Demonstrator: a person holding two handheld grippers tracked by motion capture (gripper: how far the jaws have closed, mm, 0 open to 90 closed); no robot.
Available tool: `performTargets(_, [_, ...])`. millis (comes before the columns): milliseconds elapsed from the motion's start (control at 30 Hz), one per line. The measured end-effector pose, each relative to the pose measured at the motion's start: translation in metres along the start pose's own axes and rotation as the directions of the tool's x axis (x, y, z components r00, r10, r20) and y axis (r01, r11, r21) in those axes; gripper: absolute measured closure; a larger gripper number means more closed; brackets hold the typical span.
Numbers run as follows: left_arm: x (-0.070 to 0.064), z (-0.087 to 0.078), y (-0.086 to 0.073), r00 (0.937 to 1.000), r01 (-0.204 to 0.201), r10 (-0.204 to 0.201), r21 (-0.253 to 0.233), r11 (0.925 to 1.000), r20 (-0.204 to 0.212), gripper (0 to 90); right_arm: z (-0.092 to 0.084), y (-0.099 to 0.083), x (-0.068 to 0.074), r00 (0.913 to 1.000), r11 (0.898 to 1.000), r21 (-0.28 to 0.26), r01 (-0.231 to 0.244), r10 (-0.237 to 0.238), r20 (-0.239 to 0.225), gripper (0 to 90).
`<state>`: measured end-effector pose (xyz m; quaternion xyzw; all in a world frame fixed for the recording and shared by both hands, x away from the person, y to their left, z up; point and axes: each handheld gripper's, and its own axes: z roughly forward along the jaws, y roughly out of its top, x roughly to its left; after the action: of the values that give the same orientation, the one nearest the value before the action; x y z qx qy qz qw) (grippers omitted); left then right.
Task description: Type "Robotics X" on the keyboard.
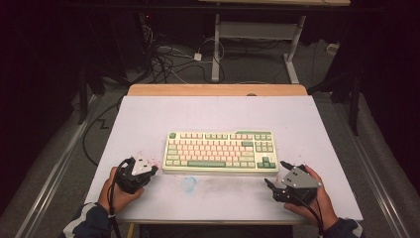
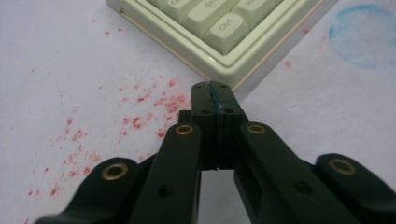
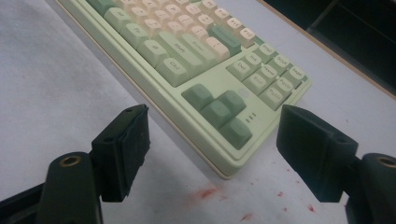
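Keyboard [image 1: 221,151] cropped in both gripper views — left hand-held gripper [image 2: 215,95] clenched empty, right hand-held gripper [image 3: 210,144] released.

You've got a rectangular table with a white top [image 1: 148,119] and a bare wooden strip [image 1: 218,89] showing along its far edge. Sitting square in the middle is a pale green keyboard with cream and darker green keys [image 1: 220,151]. The top's pretty messy: red speckles [image 2: 140,116] near the keyboard's left corner, plus a smudgy blue ring [image 1: 188,183] just in front of it.
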<state>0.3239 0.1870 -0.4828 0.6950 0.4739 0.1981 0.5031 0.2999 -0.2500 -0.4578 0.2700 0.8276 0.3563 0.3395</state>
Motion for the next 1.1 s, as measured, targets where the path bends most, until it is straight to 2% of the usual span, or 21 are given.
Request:
performTargets(100, [0.0,0.0,0.002,1.0,-0.003,0.003,-0.003,1.0,-0.005,87.4,0.0,0.0,0.0,1.0,1.0,0.002,0.002,-0.002,-0.002,26.9])
performTargets(400, [-0.01,0.008,0.019,0.9989,0.002,0.0,-0.041,0.9992,0.047,87.4,0.003,0.0,0.002,1.0,1.0,0.011,0.008,-0.008,-0.005,26.9])
performTargets(700, [-0.024,0.029,0.035,0.9966,-0.031,0.034,-0.033,0.9989,0.075,87.3,0.005,-0.001,0.003,0.9998,1.0,0.019,0.013,-0.013,-0.015,26.9])
performTargets(933, [-0.036,0.054,0.046,0.9927,-0.059,0.06,-0.011,0.9982,0.105,87.3,0.006,-0.001,0.004,0.9997,1.0,0.022,0.02,-0.02,-0.017,27.1])
performTargets(1100, [-0.043,0.07,0.048,0.9906,-0.084,0.082,0.01,0.9964,0.109,87.3,0.006,-0.001,0.004,0.9996,0.999,0.028,0.023,-0.022,-0.019,27.1])
